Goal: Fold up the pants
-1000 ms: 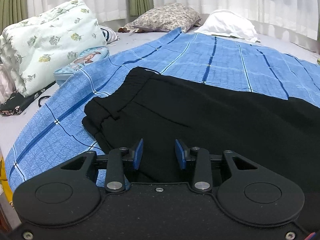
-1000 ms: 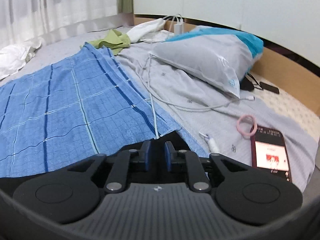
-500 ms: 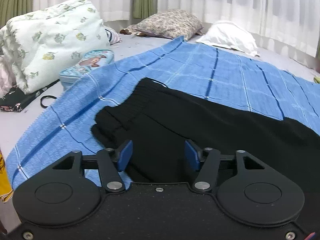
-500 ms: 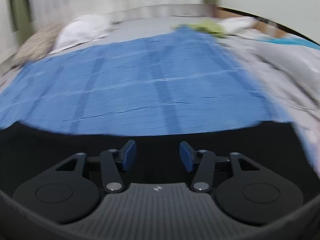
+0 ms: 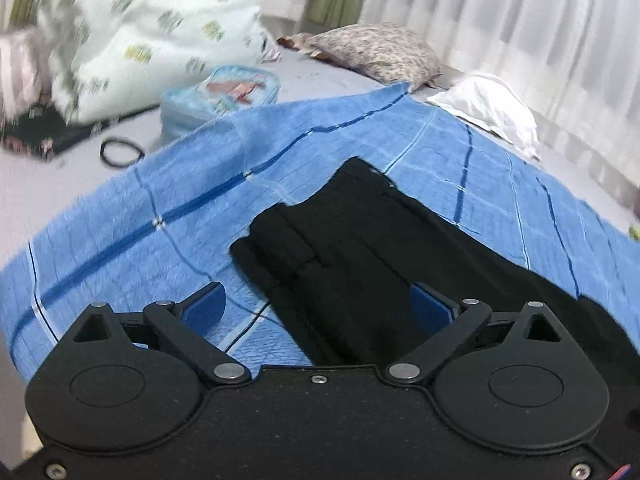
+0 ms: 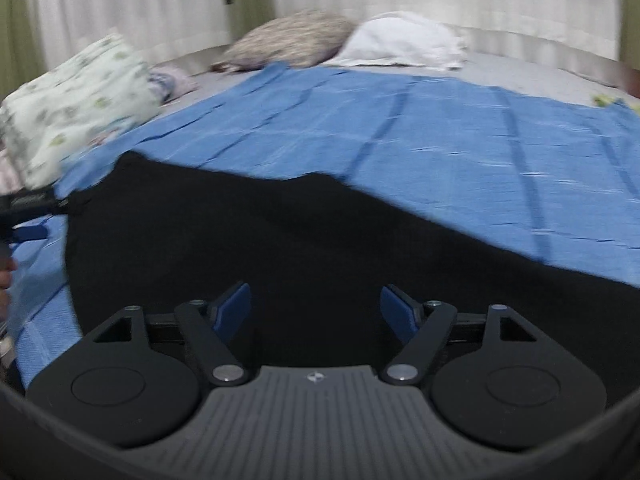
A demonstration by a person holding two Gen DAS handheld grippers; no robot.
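Pants (image 5: 360,248): black, flat on the blue blanket (image 5: 168,216), spread ahead of both sets of fingers.
Left gripper (image 5: 318,304): wide, empty, straddling the waistband edge.
Right gripper (image 6: 316,308): wide, empty; blurred, apparently above the fabric.
Technique: pinch both layers at matching edges, then lift evenly.

- A bed (image 5: 328,80) with a grey sheet carries everything.
- A blue checked blanket (image 5: 160,232) lies spread across it.
- Black pants (image 5: 360,248) lie on the blanket.
- A floral pillow (image 5: 376,52), white pillow (image 5: 488,108), floral quilt bundle (image 5: 152,32) and cartoon pouch (image 5: 220,100) rest on the sheet.
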